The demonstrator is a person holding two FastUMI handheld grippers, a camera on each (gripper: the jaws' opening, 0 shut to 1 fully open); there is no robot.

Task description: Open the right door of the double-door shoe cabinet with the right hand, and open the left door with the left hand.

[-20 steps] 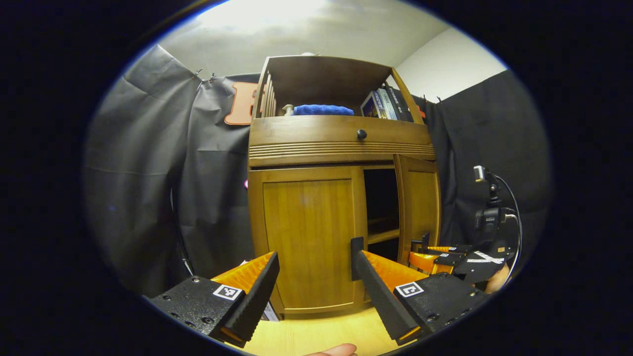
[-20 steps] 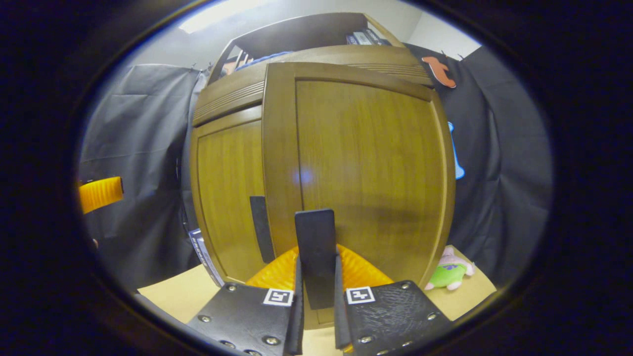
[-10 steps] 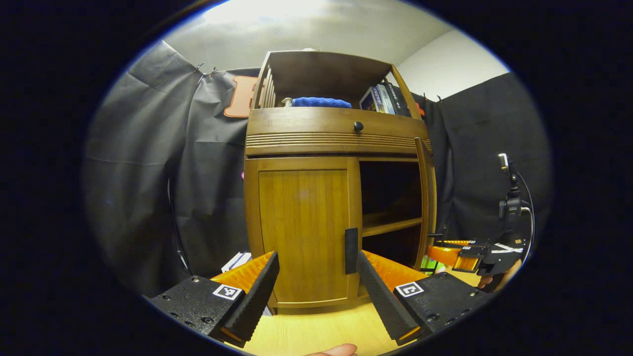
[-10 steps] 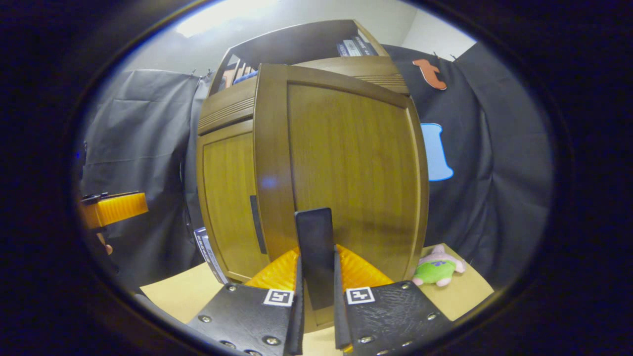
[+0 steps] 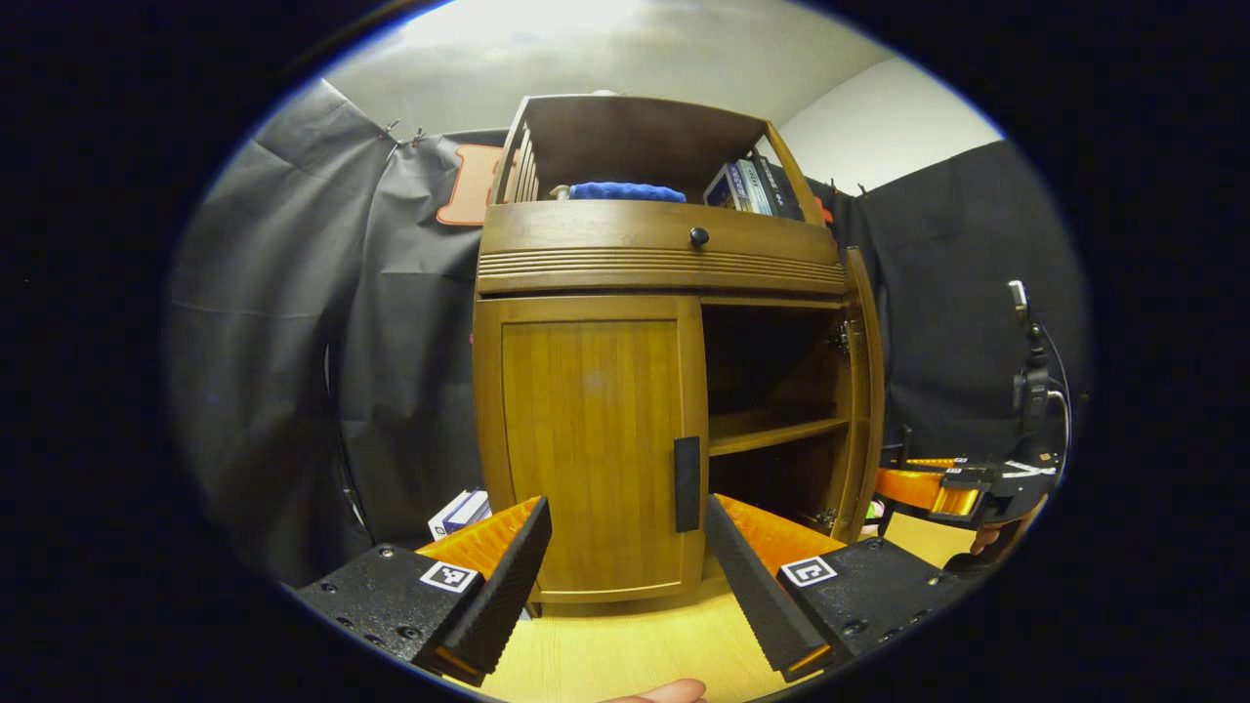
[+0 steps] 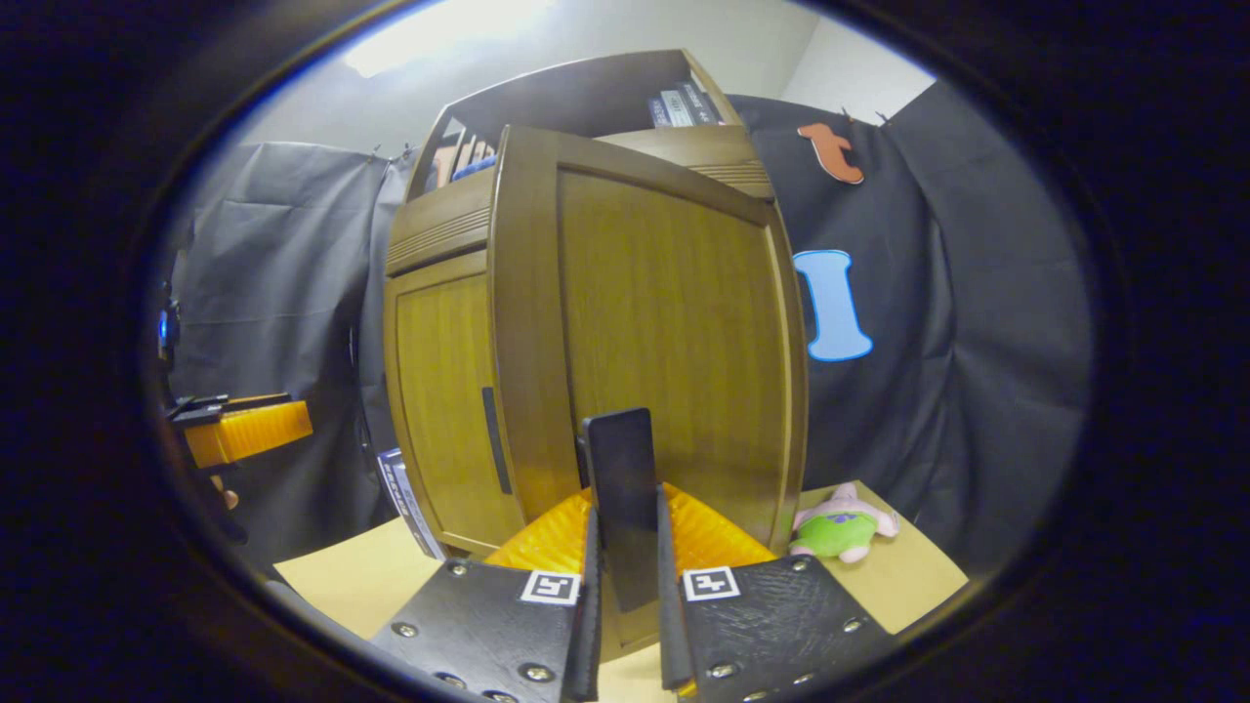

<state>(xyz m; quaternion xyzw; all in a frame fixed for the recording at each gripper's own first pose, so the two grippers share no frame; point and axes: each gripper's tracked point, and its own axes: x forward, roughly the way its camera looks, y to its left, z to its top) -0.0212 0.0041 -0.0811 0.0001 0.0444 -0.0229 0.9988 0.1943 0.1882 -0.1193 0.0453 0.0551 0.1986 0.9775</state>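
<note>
the right gripper point(image 6: 625, 586) is clamping both fingers on the dark handle point(image 6: 619, 488) of the right door point(image 6: 674, 332), which is standing swung wide open. the left gripper point(image 5: 625, 576) is gaping wide, hovering just before the closed left door point(image 5: 586, 449), its handle point(image 5: 687, 483) lying between the fingertips, untouched.

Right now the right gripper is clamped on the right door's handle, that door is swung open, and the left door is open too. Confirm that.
Not quite: the left door is shut, flush with the cabinet, as the left gripper view shows, with the open left gripper short of its handle. The rest holds: the right gripper clamps the right door's handle, and the right door is swung open.
</note>
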